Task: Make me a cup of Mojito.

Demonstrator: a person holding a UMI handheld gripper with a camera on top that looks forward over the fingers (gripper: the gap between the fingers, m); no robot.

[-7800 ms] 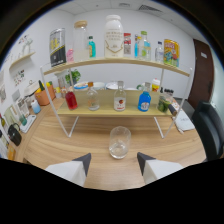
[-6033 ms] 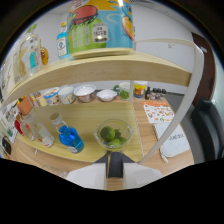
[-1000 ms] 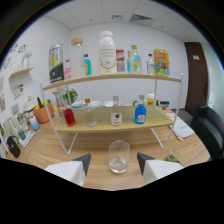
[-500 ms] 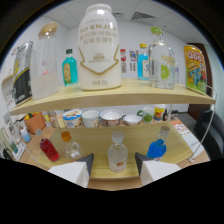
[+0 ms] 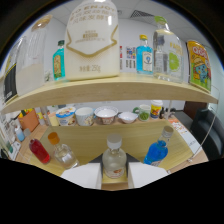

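Gripper view: I hold the gripper point(image 5: 114, 176) level, pointed at the lower shelf point(image 5: 125, 137) of the wooden rack. Its fingers are spread, and the small clear bottle point(image 5: 114, 158) with a pale cap stands between them on the shelf; whether the pads touch the glass I cannot tell, so I treat it as ungripped. Step in hand, as I judge it: fetching a Mojito ingredient. Next move calls for closing squarely on the bottle body, then lifting clear of the blue bottle point(image 5: 158, 148) and the red bottle point(image 5: 39, 150) nearby. The upper shelf point(image 5: 100, 90) carries a large white jar point(image 5: 92, 42).
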